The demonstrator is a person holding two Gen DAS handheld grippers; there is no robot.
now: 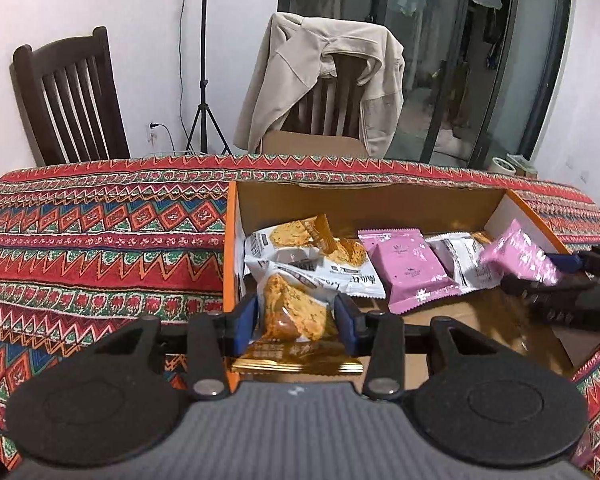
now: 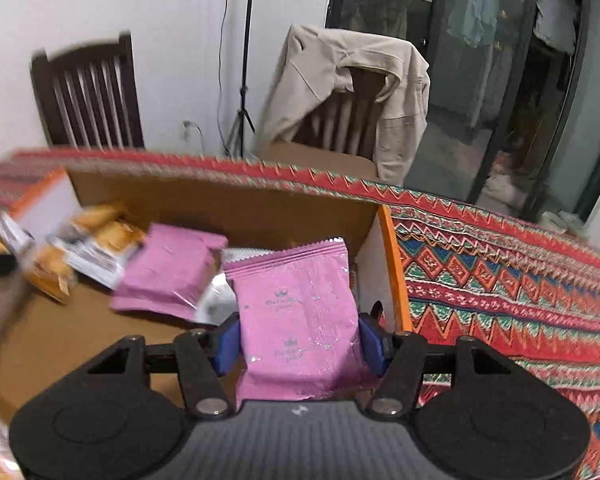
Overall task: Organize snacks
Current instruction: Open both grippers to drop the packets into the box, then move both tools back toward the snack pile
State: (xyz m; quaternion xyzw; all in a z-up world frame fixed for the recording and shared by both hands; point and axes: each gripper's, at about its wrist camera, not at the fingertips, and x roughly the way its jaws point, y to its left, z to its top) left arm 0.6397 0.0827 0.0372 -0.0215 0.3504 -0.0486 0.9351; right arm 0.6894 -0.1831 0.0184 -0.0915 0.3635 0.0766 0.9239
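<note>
An open cardboard box (image 1: pixel 230 240) with orange edges sits on the table. Inside lie white-and-orange cracker packs (image 1: pixel 292 248), a pink pack (image 1: pixel 408 268) and a white pack (image 1: pixel 460 260). My left gripper (image 1: pixel 296 308) hovers over the box's near left corner, its blue pads touching both sides of a golden cracker pack (image 1: pixel 292 300). My right gripper (image 2: pixel 298 336) is shut on a pink snack pack (image 2: pixel 296 292) above the right end of the box (image 2: pixel 392 260). In the left wrist view the right gripper (image 1: pixel 560 272) and its pink pack (image 1: pixel 516 252) show at the right.
A red patterned tablecloth (image 1: pixel 100 240) covers the table. Behind it stand a dark wooden chair (image 1: pixel 68 100), a chair draped with a beige jacket (image 1: pixel 324 80), a tripod (image 1: pixel 204 80) and a brown carton (image 1: pixel 312 144). A tape roll (image 1: pixel 502 165) lies at the far right corner.
</note>
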